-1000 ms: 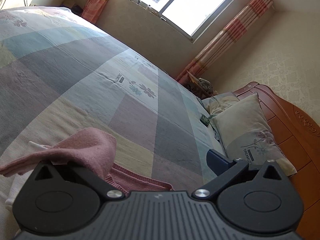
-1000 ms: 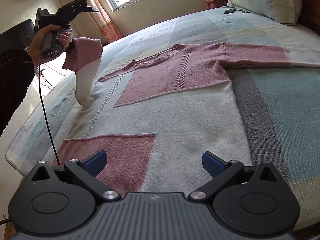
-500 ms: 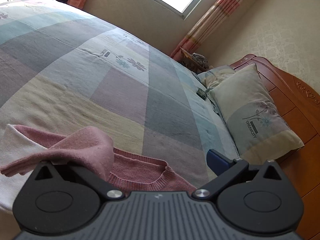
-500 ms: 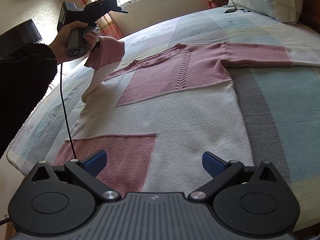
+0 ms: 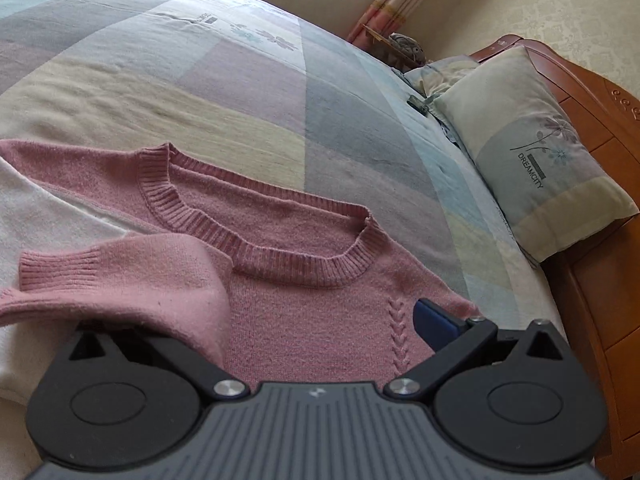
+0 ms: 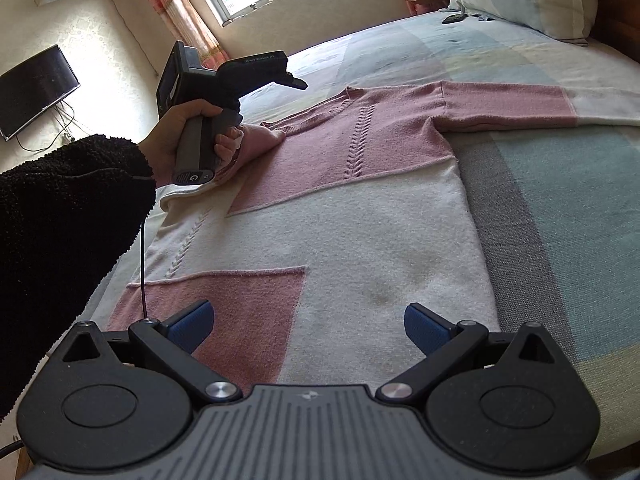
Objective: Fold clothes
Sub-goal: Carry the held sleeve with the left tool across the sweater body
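Now lower, the left claw (image 5: 316,320) drapes the sleeve (image 5: 120,280) across the sweater (image 6: 360,200).

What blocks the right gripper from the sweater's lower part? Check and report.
Nothing visible does. The right gripper hangs open directly over the sweater, with only bare knit showing between its fingers. The left gripper is away near the collar, with a sleeve draped over it.
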Motion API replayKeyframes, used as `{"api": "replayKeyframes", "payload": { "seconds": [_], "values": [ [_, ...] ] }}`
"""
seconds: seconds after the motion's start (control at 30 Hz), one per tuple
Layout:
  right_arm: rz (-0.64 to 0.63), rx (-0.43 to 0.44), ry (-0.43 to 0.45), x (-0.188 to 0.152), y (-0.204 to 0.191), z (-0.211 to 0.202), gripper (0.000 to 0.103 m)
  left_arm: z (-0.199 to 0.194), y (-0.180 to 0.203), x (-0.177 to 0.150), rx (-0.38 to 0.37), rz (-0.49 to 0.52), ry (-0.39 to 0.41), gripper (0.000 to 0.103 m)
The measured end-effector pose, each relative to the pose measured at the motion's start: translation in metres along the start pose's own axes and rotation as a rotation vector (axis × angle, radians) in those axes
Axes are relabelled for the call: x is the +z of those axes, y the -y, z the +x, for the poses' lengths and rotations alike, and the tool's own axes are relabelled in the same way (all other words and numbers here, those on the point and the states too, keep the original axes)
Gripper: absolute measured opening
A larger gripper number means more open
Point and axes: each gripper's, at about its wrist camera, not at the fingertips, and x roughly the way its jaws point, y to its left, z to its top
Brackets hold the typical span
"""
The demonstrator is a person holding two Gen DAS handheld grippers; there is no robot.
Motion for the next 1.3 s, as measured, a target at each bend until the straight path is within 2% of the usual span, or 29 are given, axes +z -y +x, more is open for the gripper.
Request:
{"api": "replayKeyframes", "payload": {
  "seconds": [0.17, 0.27, 0.37, 0.57, 0.7, 1.03, 1.3],
  "values": [
    [0.001, 0.003, 0.001, 0.000, 0.001, -0.001, 0.103, -0.011, -0.014, -0.018, -0.057, -0.052, 0.001, 0.102],
    [0.003, 0.006, 0.004, -0.001, 0.001, -0.002, 0.103, -0.027, -0.031, -0.025, -0.094, -0.129, 0.039, 0.102],
    [0.007, 0.006, 0.006, -0.001, 0.001, -0.003, 0.103, -0.037, -0.043, -0.020, -0.068, -0.167, 0.110, 0.102],
    [0.008, 0.010, 0.005, -0.001, 0.001, -0.003, 0.103, -0.037, -0.034, 0.000, -0.053, -0.156, 0.159, 0.102],
    [0.006, 0.009, 0.003, -0.001, 0.001, -0.002, 0.103, -0.032, -0.005, -0.001, -0.097, -0.060, 0.142, 0.102],
    [0.010, 0.005, 0.004, -0.001, 0.002, -0.003, 0.103, -0.020, 0.035, -0.016, -0.205, 0.091, 0.013, 0.102],
    [0.016, 0.005, 0.006, 0.000, 0.003, -0.003, 0.103, -0.029, 0.022, -0.012, -0.125, 0.130, 0.015, 0.102]
  ]
}}
